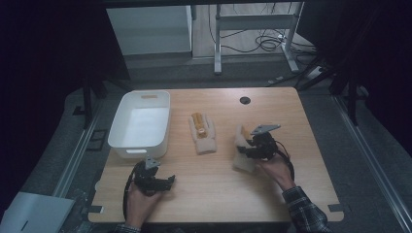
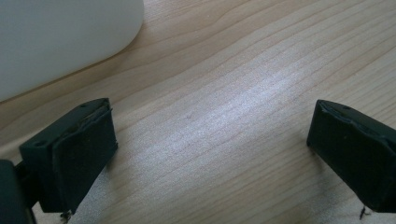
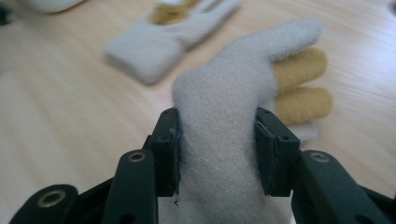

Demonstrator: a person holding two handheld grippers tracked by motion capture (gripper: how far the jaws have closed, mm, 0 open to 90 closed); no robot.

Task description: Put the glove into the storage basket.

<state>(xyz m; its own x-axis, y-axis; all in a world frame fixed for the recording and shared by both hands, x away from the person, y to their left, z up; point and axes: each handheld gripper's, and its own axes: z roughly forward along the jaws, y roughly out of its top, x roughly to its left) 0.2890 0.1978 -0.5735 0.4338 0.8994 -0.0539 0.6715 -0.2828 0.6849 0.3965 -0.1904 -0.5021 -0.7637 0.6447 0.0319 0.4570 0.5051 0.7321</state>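
A cream knitted glove (image 3: 233, 93) with tan fingers (image 3: 301, 86) is pinched between the pads of my right gripper (image 3: 217, 154), which is shut on it; in the high view that glove (image 1: 242, 150) hangs from the right gripper (image 1: 252, 148) just above the table's right half. A second matching glove (image 1: 203, 132) lies flat at the table's middle, and it lies blurred at the top of the right gripper view (image 3: 159, 37). My left gripper (image 1: 160, 182) rests near the front left, open, with bare wood between its fingers (image 2: 74, 154).
A white plastic bin (image 1: 141, 124) stands at the back left; its rounded corner (image 2: 56, 42) is close ahead of the left gripper. A dark cable hole (image 1: 245, 100) sits near the wooden table's (image 1: 218, 189) far edge. Desk legs and cables lie beyond.
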